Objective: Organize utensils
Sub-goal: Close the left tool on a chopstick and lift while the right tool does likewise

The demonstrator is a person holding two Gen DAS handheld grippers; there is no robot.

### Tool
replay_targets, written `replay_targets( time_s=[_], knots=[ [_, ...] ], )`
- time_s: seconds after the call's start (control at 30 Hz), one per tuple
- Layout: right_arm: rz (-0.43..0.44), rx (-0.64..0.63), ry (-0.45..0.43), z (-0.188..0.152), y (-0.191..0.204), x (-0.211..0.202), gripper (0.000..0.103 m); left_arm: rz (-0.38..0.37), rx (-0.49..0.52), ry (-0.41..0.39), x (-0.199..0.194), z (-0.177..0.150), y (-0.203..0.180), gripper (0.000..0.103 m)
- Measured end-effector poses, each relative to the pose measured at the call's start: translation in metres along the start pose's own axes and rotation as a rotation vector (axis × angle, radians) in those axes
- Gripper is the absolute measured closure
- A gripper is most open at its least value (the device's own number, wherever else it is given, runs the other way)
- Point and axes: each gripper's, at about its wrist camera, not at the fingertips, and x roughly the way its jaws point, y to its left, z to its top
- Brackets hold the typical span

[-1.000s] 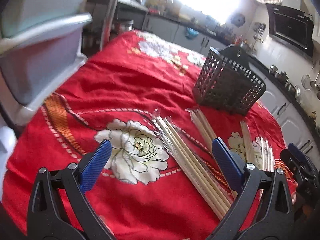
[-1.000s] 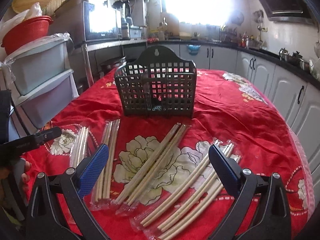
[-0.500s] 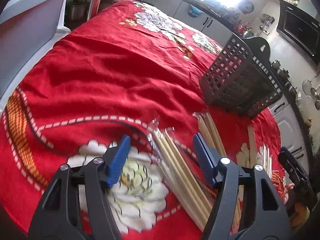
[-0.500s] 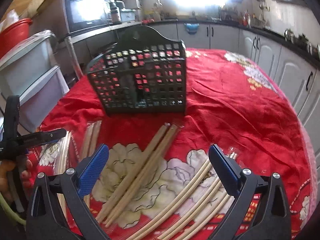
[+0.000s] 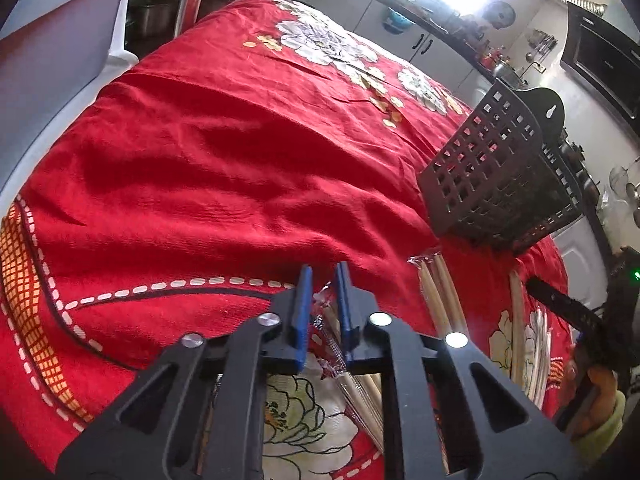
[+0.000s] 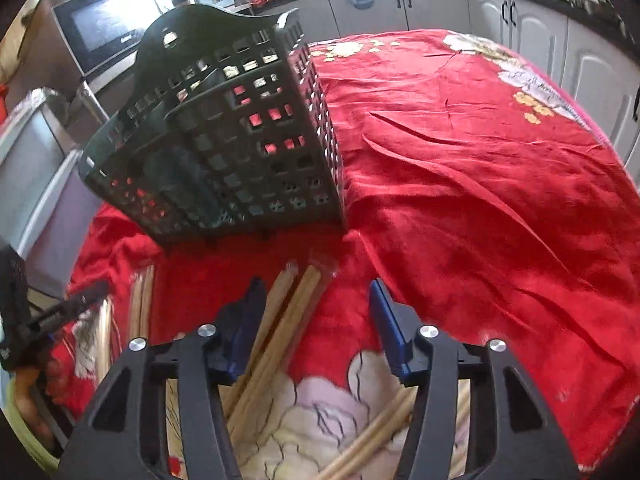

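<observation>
The left claw [image 5: 323, 312], its blue-padded jaws having just closed, stood nearly together, pinching the crinkled end of a clear plastic sleeve of pale wooden chopsticks [image 5: 356, 388] lying on the counter's red floral cloth [image 5: 224, 168]. The right claw [image 6: 316, 322], jaws also closing but still apart, straddled a second wrapped chopstick pair [image 6: 280, 332] without pressing it. The dark perforated plastic utensil basket [image 6: 240, 148] stood empty just beyond. The risk appeared to lie in the left grip: thin film could slip or tear, spilling the sticks short of the basket. The right claw, sitting off-centre, might catch only one stick.
</observation>
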Motion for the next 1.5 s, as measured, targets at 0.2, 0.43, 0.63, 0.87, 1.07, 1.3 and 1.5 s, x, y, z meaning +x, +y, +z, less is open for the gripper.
replay_targets(
  time_s=[0.2, 0.43, 0.63, 0.87, 1.07, 1.3, 1.5],
  knots=[
    [0.023, 0.024, 0.003, 0.010, -0.013, 0.012, 0.066, -0.033, 0.003, -0.014, -0.005, 0.000, -0.002, 0.102],
    [0.061, 0.012, 0.004, 0.012, -0.012, 0.020, 0.089, -0.070, 0.012, -0.055, -0.025, 0.006, -0.009, 0.102],
    [0.095, -0.024, -0.020, 0.010, -0.005, 0.012, 0.101, -0.096, 0.033, -0.072, -0.040, 0.016, -0.020, 0.103],
    [0.136, -0.034, -0.119, 0.014, -0.006, -0.032, 0.102, -0.113, 0.090, -0.112, -0.060, 0.027, -0.038, 0.103],
    [0.161, -0.072, -0.220, 0.015, -0.006, -0.086, 0.102, -0.149, 0.150, -0.154, -0.079, 0.039, -0.063, 0.103],
    [0.192, -0.128, -0.324, 0.012, 0.003, -0.137, 0.102, -0.200, 0.209, -0.187, -0.096, 0.049, -0.093, 0.103],
    [0.214, -0.163, -0.410, 0.013, 0.012, -0.175, 0.102, -0.239, 0.243, -0.212, -0.110, 0.060, -0.111, 0.103]
  ],
)
